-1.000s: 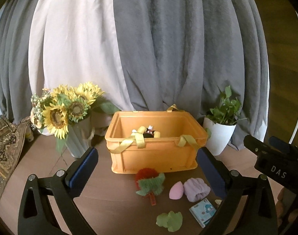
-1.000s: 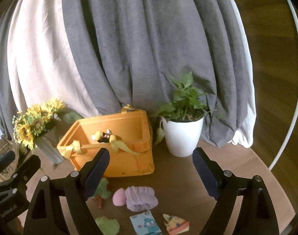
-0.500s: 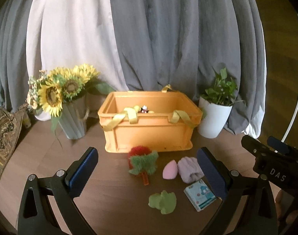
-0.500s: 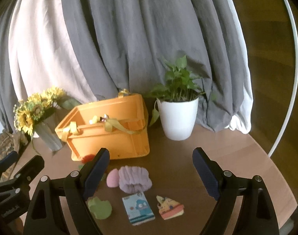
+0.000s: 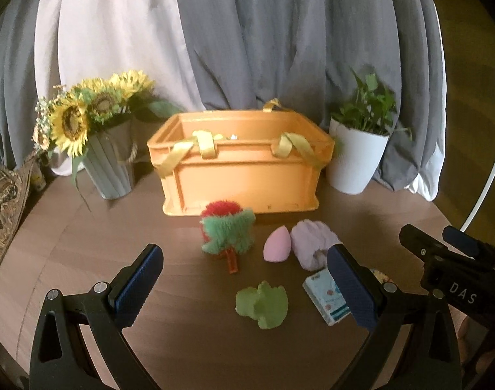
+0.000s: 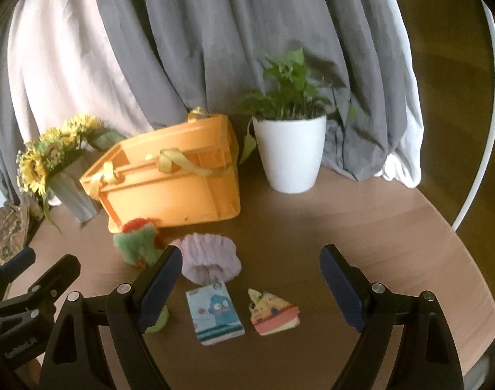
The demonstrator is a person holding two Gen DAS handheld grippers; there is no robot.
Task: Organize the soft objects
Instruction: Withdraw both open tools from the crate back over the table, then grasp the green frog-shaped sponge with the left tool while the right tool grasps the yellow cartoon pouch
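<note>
1. at your far left a patterned cloth lies at the table edge, and beside it the sunflowers stand in a ribbed grey vase.
2. your left gripper has its jaws spread wide, nothing between the pads, above the bare wood in front of the toys.
3. the orange crate sits mid-table with yellow ribbons draped over its rim; whatever is inside barely shows.
4. just in front of the crate, on the table: a red and green plush, a pink sponge egg and, touching it, a lilac fluffy band.
5. nearer to you lie a green soft piece, a small blue card pack and a yellow and orange flat toy.
6. your right gripper is also spread wide and empty, over the pack and the flat toy.
7. a potted plant in a white pot stands right of the crate.
</note>
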